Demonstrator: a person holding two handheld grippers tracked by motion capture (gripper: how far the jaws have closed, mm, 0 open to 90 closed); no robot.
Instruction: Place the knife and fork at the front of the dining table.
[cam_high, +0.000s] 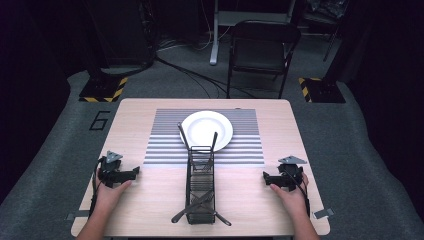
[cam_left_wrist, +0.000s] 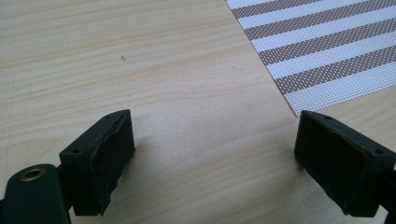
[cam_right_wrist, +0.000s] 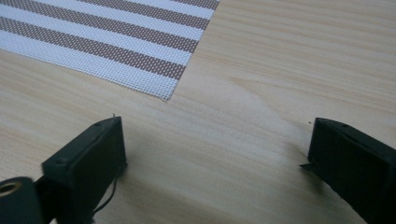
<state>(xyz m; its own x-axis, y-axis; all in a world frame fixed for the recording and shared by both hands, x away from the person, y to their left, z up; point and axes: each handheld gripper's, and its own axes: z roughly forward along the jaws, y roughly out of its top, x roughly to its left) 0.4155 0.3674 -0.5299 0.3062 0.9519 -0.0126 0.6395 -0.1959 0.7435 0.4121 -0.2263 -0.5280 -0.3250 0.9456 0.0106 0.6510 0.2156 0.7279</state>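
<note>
Jaws on both tools stand spread wide with nothing between them: your left gripper (cam_high: 134, 173) and your right gripper (cam_high: 266, 178) each rest on bare wood at opposite sides of the table (cam_high: 135, 115), well apart from the work. The wire caddy (cam_high: 200, 186) lies between them near your edge, with cutlery handles (cam_high: 187, 212) crossing out of its near end and two more utensils (cam_high: 183, 135) leaning out of the far end toward the white plate (cam_high: 206, 129) on the striped placemat (cam_high: 165, 140).

Risk, as I judge it, sits in that caddy. It looks light and narrow, so a sideways pull on a handle could drag or tip it instead of freeing the piece. The crossed handles may snag one another, and a thin metal handle could slip from flat pads if you pinch it near its tip. A utensil swung wide could also strike the plate rim.

The high view gives you the caddy, plate and both hands together. The left gripper view gives only close wood grain, the left fingers (cam_left_wrist: 105, 156) and a corner of the mat's weave, and the right gripper view much the same; neither takes in the caddy.
</note>
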